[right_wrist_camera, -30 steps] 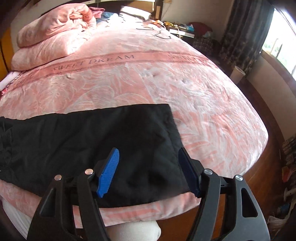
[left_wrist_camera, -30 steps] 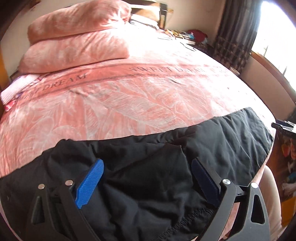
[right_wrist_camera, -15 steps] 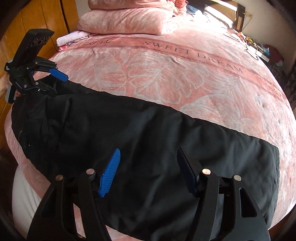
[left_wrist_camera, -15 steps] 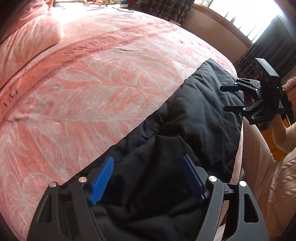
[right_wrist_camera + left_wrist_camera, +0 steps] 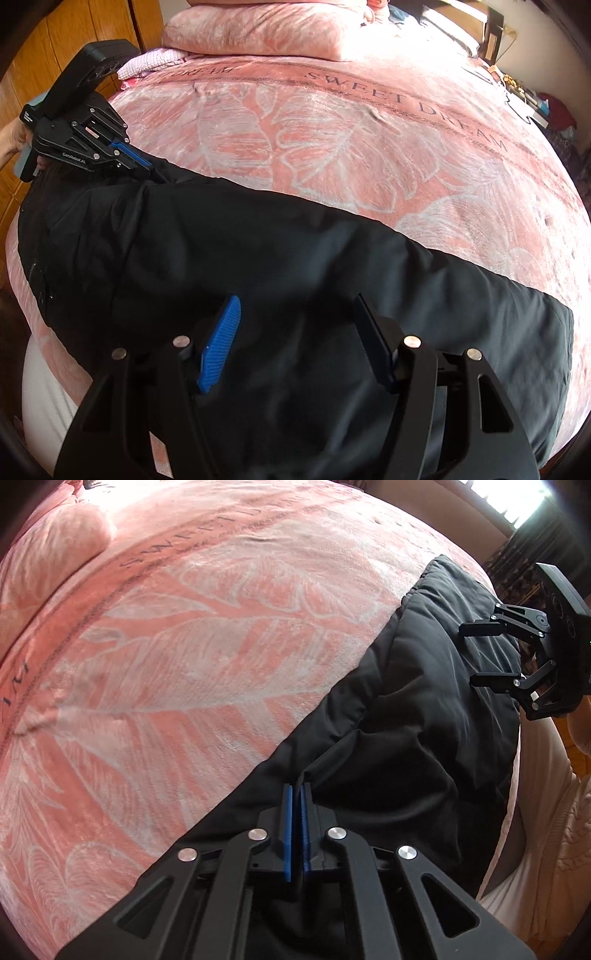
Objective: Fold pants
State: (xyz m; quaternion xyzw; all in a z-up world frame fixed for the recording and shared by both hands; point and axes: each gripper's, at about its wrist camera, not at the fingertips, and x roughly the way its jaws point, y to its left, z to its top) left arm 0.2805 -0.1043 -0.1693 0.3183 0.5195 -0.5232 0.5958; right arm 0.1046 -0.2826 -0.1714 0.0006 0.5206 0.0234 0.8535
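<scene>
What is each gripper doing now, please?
Left gripper: closed on the black pants.
Right gripper: open, holding nothing.

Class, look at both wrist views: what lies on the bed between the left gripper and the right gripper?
Only the black pants stretch from left gripper to right gripper, clearest in the right wrist view.

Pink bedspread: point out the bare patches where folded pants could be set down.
The pink leaf-print bedspread lies bare between the black pants and the pink pillows, across the lettered stripe. The near edge is crowded: pants cover it, left gripper shut on them, right gripper open above.
</scene>
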